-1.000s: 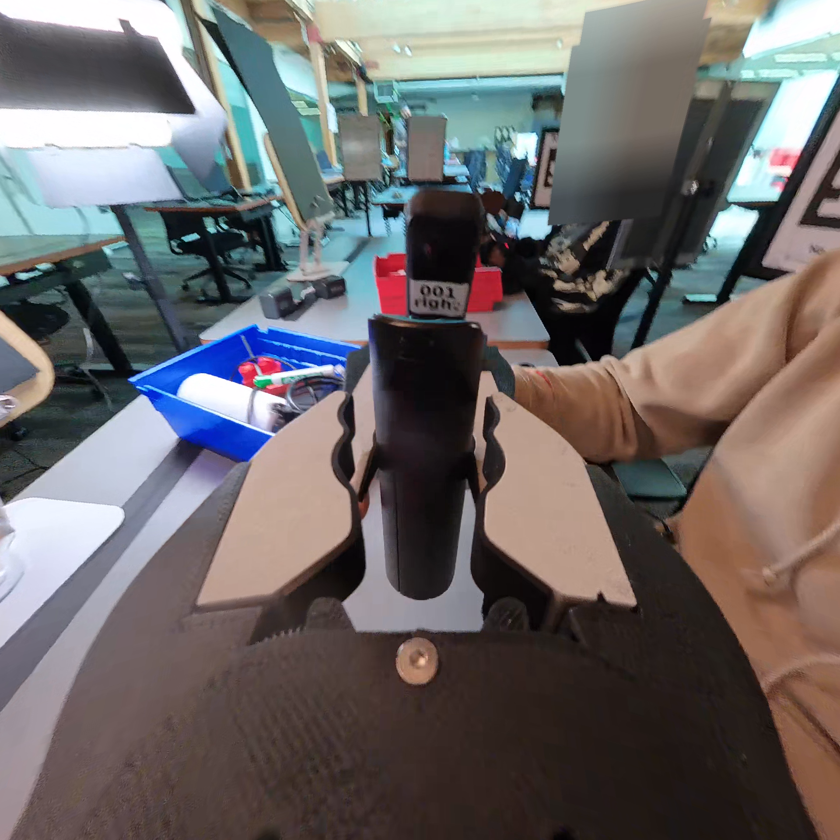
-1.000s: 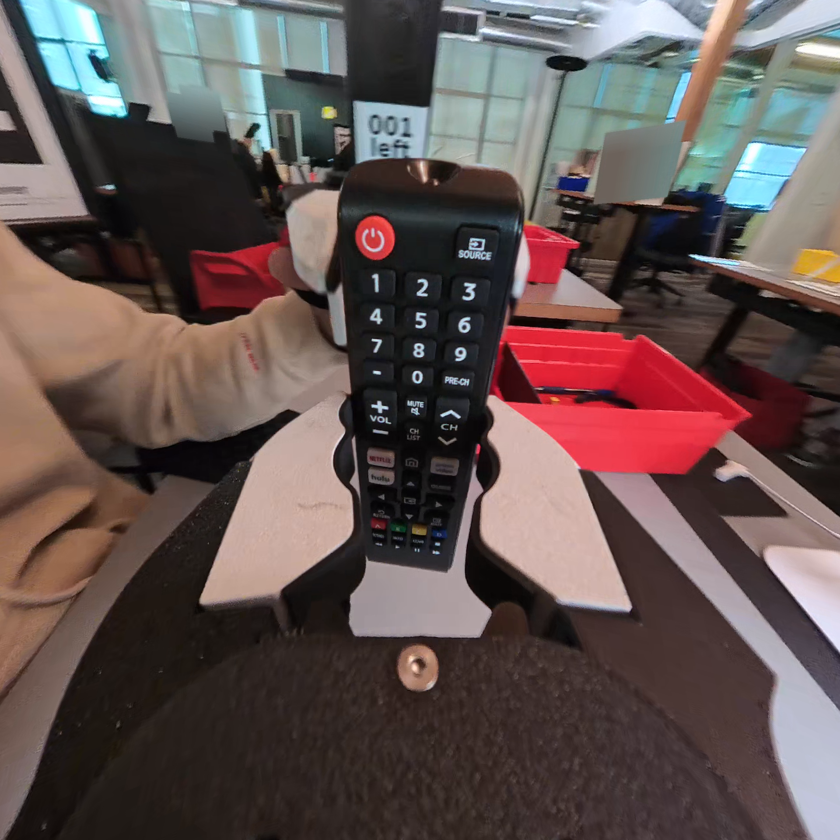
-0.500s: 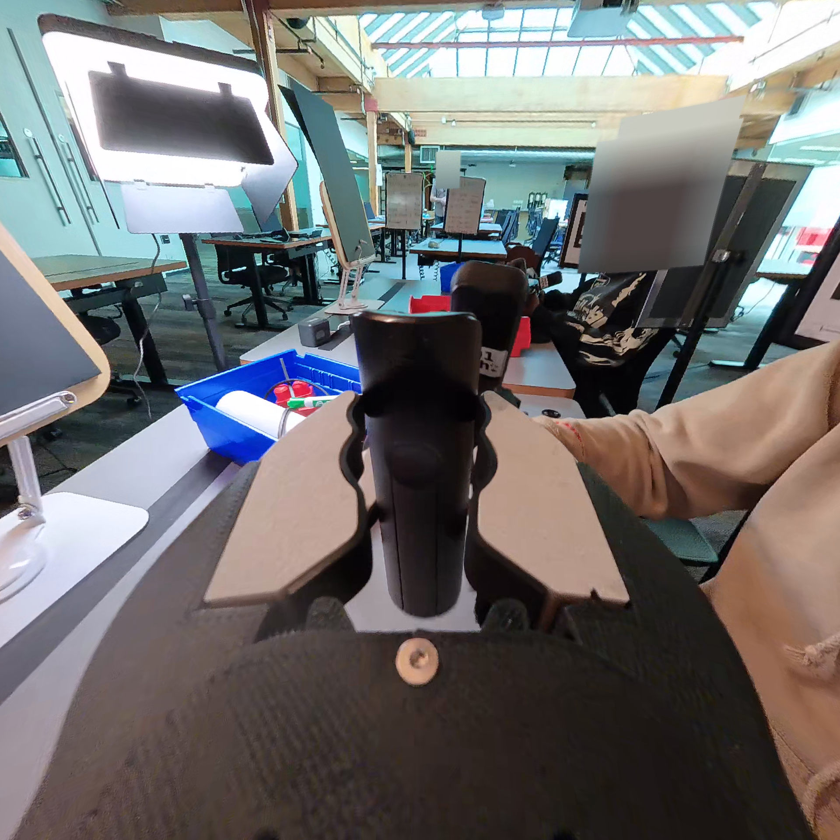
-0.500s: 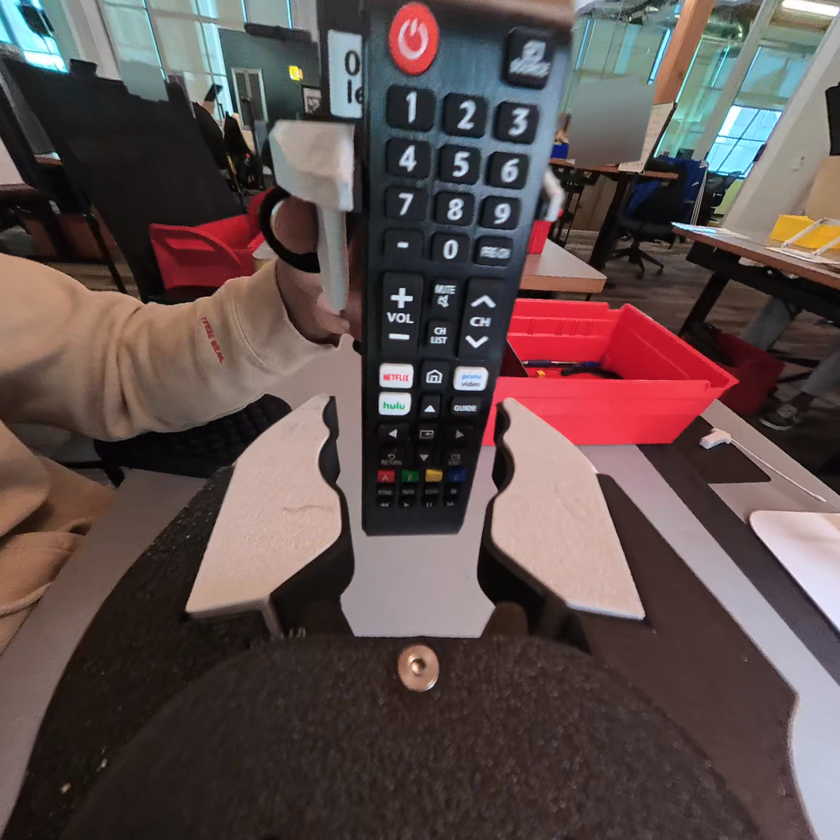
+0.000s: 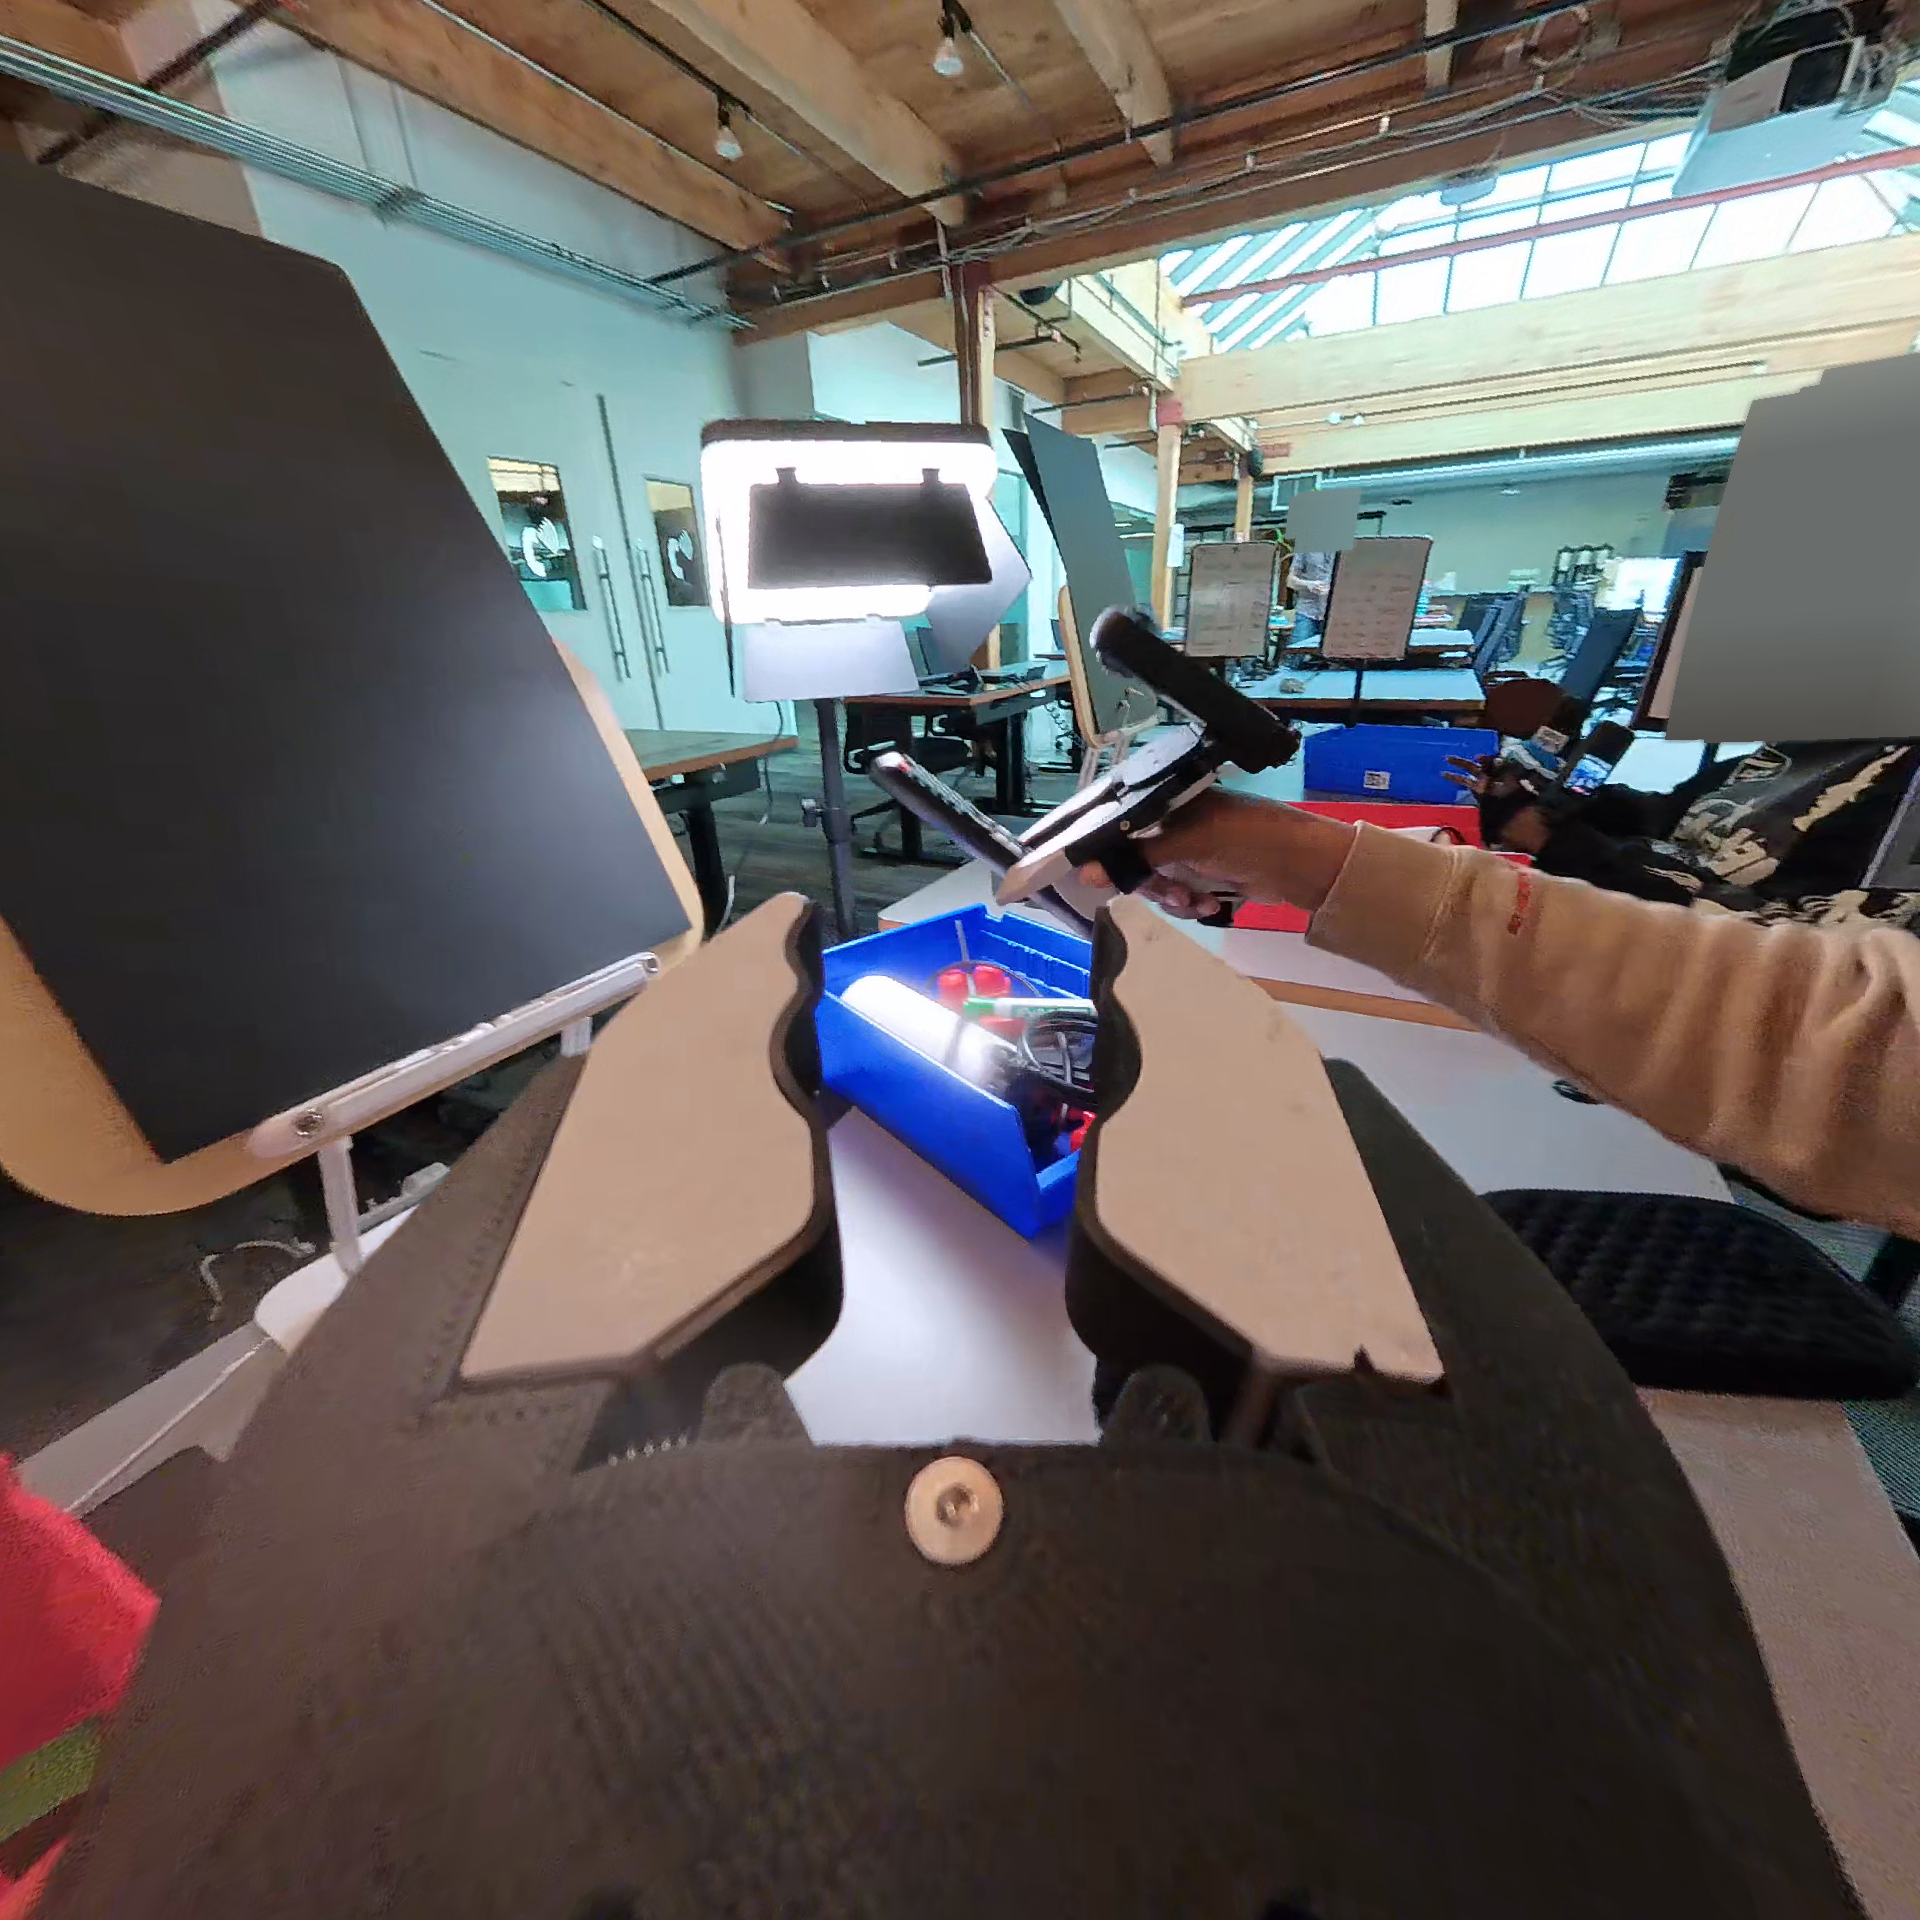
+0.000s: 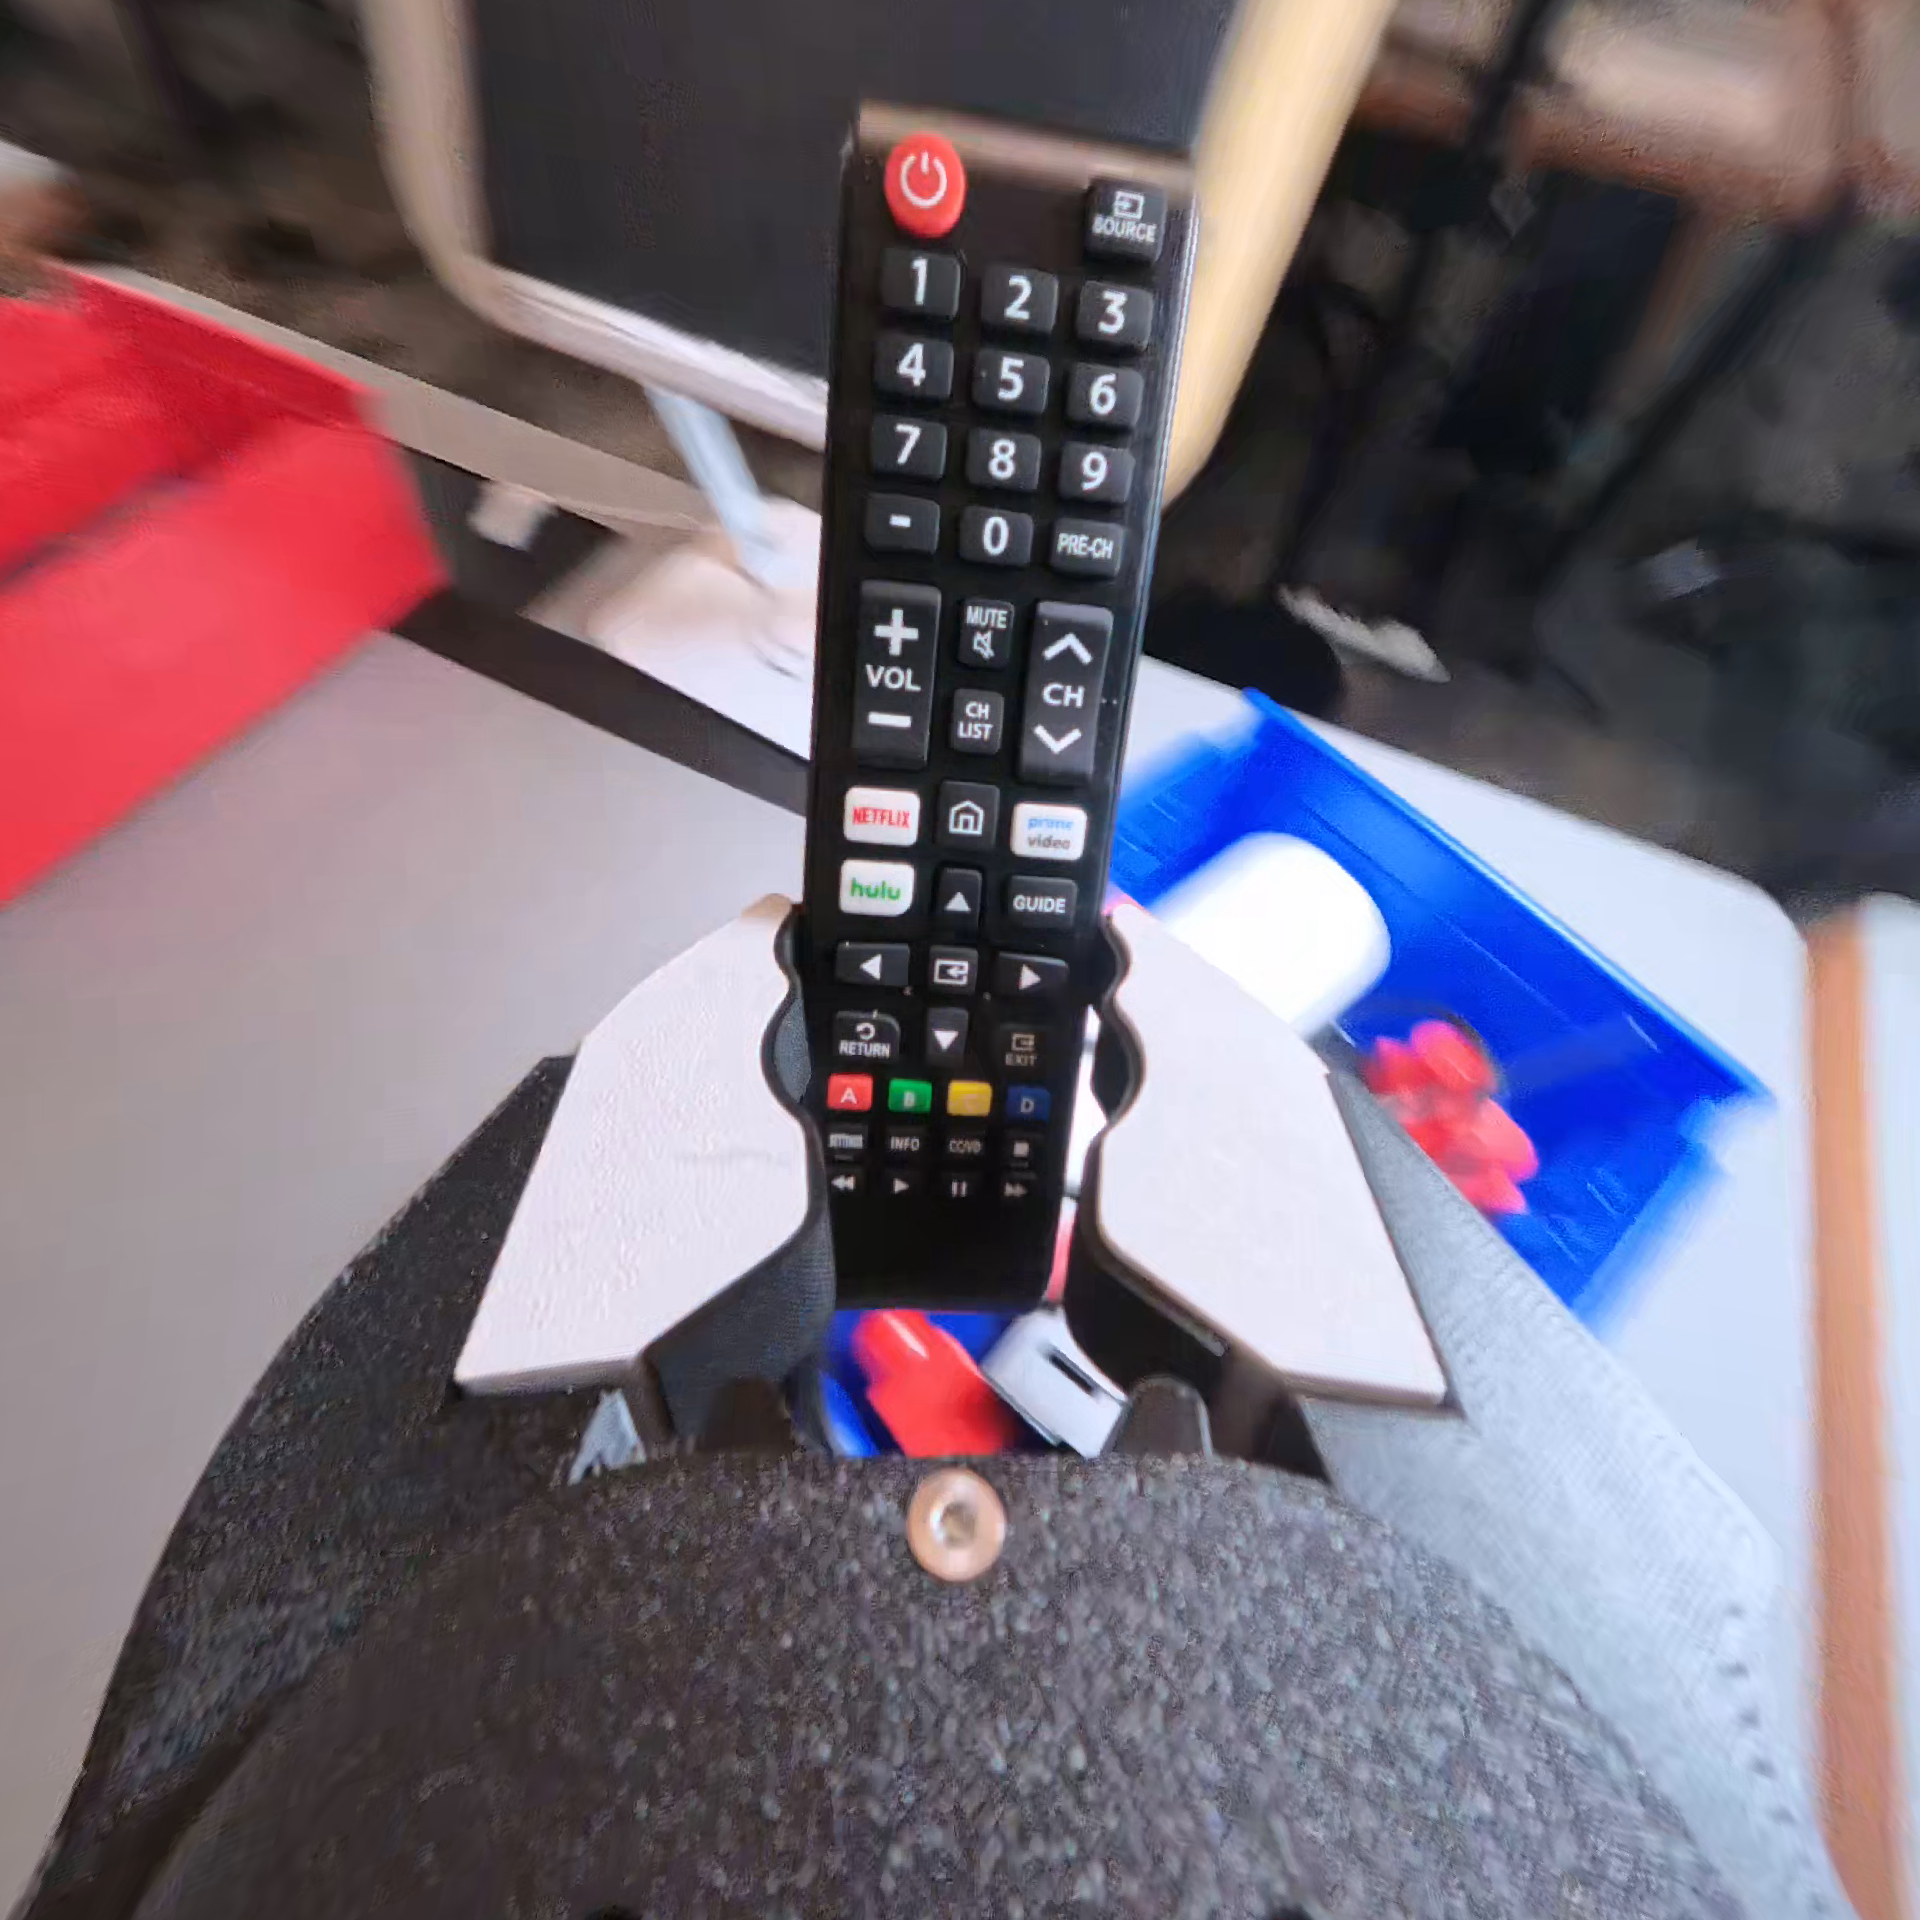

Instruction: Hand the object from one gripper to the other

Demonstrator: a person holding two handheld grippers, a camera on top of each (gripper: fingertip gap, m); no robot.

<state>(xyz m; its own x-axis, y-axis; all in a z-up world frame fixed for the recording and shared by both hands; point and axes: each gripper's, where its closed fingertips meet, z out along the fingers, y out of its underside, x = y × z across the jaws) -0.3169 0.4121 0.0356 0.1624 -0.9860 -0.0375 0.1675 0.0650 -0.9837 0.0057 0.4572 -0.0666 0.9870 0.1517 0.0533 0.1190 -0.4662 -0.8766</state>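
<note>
A black TV remote (image 6: 987, 623) with a red power button stands upright between the fingers of my right gripper (image 6: 948, 920), which is shut on its lower end. In the left wrist view, the right gripper (image 5: 1029, 862) holds the remote (image 5: 935, 800) tilted up to the left, above the far side of the blue bin (image 5: 935, 1122). My left gripper (image 5: 956, 935) is open and empty, nearer than the bin and apart from the remote.
The blue bin (image 6: 1507, 935) holds a white roll, red pieces and cables. A red bin (image 6: 156, 571) is at the left. A black panel on a white stand (image 5: 260, 675) stands at the left, a lit lamp panel (image 5: 852, 530) behind it. A sleeved arm (image 5: 1610, 1018) reaches in from the right. Some 35 cm of space lies between my two pairs of fingers.
My left gripper held the remote half a second ago. Now my right gripper is shut on it, and my left gripper is open and has drawn back. The right gripper swung over the blue bin.
</note>
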